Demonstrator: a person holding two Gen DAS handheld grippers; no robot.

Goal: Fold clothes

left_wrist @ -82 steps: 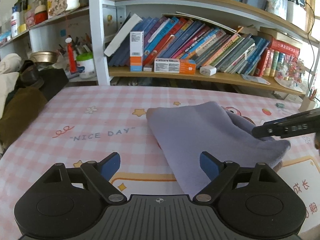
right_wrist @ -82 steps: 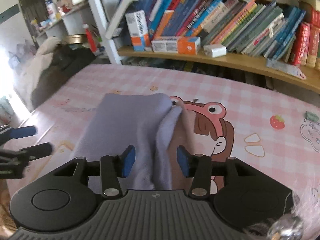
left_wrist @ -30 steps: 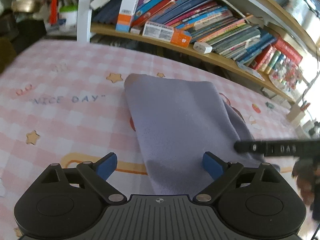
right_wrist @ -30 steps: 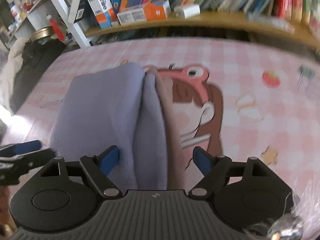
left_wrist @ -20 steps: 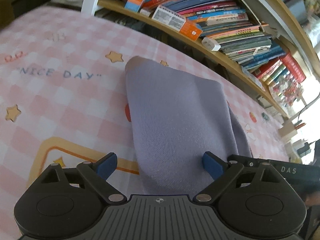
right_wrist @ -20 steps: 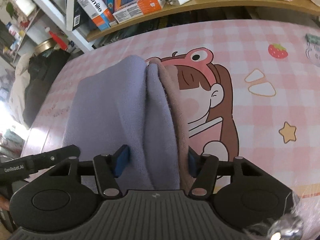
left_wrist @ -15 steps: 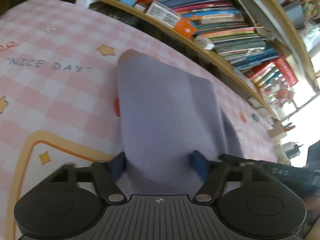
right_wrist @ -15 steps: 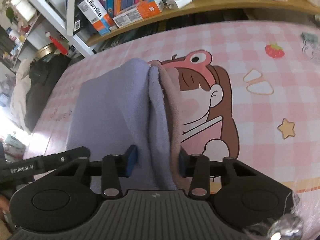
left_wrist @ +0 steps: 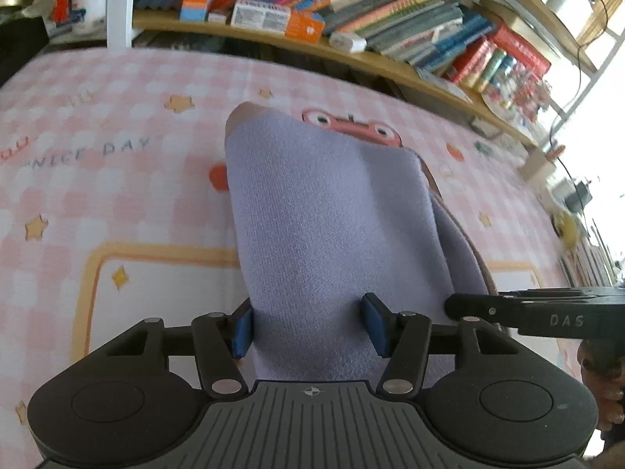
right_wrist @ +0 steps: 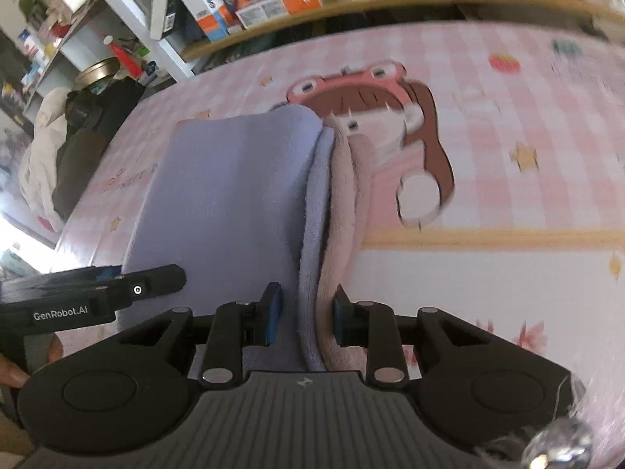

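A folded lavender garment [left_wrist: 332,211] with a pinkish underside lies on the pink checked table cover [left_wrist: 117,203]; its far end rests near the frog-hat cartoon. My left gripper [left_wrist: 306,324] is shut on the garment's near left edge. My right gripper [right_wrist: 306,314] is shut on the near right edge of the garment [right_wrist: 234,195], where lavender and pink layers stack. Each gripper shows in the other's view: the right one [left_wrist: 539,314] at the right, the left one [right_wrist: 90,293] at the left.
A wooden bookshelf [left_wrist: 351,11] full of books and boxes runs along the table's far side. A white shelf post [left_wrist: 119,4] stands at the far left. Dark and cream clothes [right_wrist: 66,144] are piled off the table's left end.
Both grippers moved in over the garment's near edge and closed on it. The garment's near end now sits between the fingers, and its far end has slid toward me.
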